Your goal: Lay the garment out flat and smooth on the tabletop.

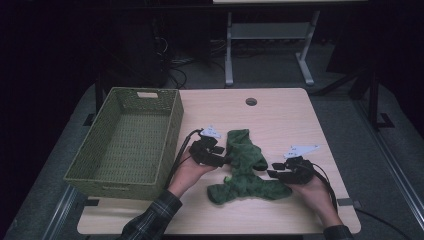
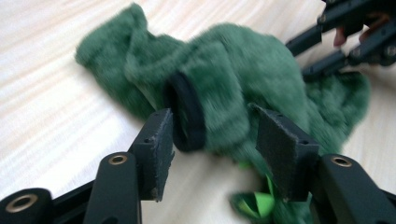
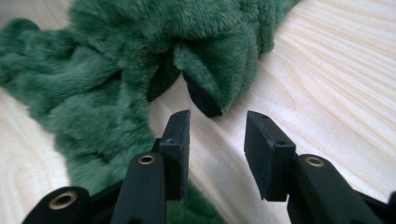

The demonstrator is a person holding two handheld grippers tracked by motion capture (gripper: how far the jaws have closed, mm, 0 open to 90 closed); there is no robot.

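Lying on the pale wooden table, the fuzzy green fabric garment was flanked by the left gripper and right gripper, jaws apart, nothing clamped.

No legible text, labels, brands, numbers or signs found. Checked green fleece garment, wicker basket, wooden table and both grippers' black jaws: nothing printed. Pale tag at basket's far rim too small to read. Bright green tag under garment blurred, unreadable.
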